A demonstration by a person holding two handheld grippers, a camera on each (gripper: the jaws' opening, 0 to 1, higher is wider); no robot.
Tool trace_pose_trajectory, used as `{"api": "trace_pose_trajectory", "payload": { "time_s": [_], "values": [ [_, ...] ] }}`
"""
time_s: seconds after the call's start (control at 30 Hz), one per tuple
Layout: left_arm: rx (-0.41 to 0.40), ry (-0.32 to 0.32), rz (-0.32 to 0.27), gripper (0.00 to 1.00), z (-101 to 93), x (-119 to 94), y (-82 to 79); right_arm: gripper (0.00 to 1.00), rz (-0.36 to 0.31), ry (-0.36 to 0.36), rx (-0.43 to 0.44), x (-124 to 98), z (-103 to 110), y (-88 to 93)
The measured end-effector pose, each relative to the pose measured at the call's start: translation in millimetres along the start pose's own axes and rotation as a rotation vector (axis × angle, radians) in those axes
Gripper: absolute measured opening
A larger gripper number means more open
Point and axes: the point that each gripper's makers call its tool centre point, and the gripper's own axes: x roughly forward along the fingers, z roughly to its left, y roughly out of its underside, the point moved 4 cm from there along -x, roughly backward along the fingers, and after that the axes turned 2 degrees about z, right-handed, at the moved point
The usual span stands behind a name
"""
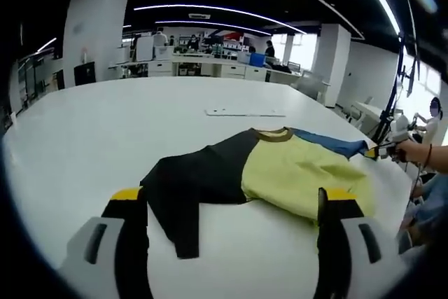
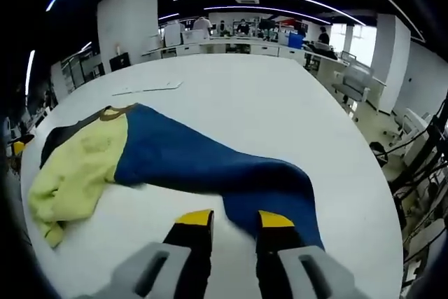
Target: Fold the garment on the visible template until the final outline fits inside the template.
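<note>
We have the garment (image 1: 259, 169) spread flat on the white desk (image 1: 105, 131) — folding not yet begun, we judge. Our left tongs (image 1: 234, 204) hang spread near it; our right tongs (image 2: 234, 220) pinch the blue sleeve (image 2: 273, 194) — next, carry it inward.

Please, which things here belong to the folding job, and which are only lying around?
Job: garment; left gripper, open; right gripper, jaws at the blue sleeve; table.

Lying about: flat white sheet, possibly the template; background desks.
</note>
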Motion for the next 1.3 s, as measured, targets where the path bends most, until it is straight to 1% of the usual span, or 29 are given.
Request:
{"api": "trace_pose_trajectory", "payload": {
  "time_s": [0.1,0.2,0.27,0.37,0.5,0.6,0.7,0.87,0.97,1.07,1.3],
  "values": [
    [-0.026,0.017,0.006,0.99,-4.1,-4,3.2,0.15,0.005,0.016,-0.025,1,0,-0.1],
    [-0.037,0.019,0.015,0.99,-7.3,-9,7.8,0.15,0.009,0.008,-0.037,2,6,-0.3],
    [-0.032,0.016,0.025,0.99,-8.6,-11,10.8,0.14,0.011,0.007,-0.044,4,8,-0.3],
    [-0.006,0.011,0.050,0.99,-11.4,-15,15.7,0.11,0.019,0.024,-0.069,7,7,-0.1],
    [0.004,0.010,0.061,0.99,-13.1,-18,18.2,0.03,0.006,0.030,-0.052,7,7,-1.7],
    [-0.003,0.006,0.062,0.98,-12.6,-18,18.9,0.00,0.012,0.042,-0.040,7,6,-1.5],
    [-0.008,0.008,0.057,0.98,-14.7,-19,19.2,0.00,0.020,0.042,-0.037,7,5,-1.7],
    [-0.007,0.013,0.053,0.98,-17.0,-19,18.2,0.00,0.058,0.032,-0.056,-2,3,2.1],
    [0.009,0.012,0.058,0.98,-17.1,-18,18.4,0.00,0.070,0.026,-0.066,-9,0,3.9],
    [0.018,0.017,0.066,0.98,-18.6,-17,19.1,0.00,0.075,0.012,-0.075,-15,-3,5.6],
    [0.041,0.018,0.058,0.98,-21.1,-16,15.1,0.00,0.088,-0.001,-0.107,-30,-12,11.3]
  ]
}}
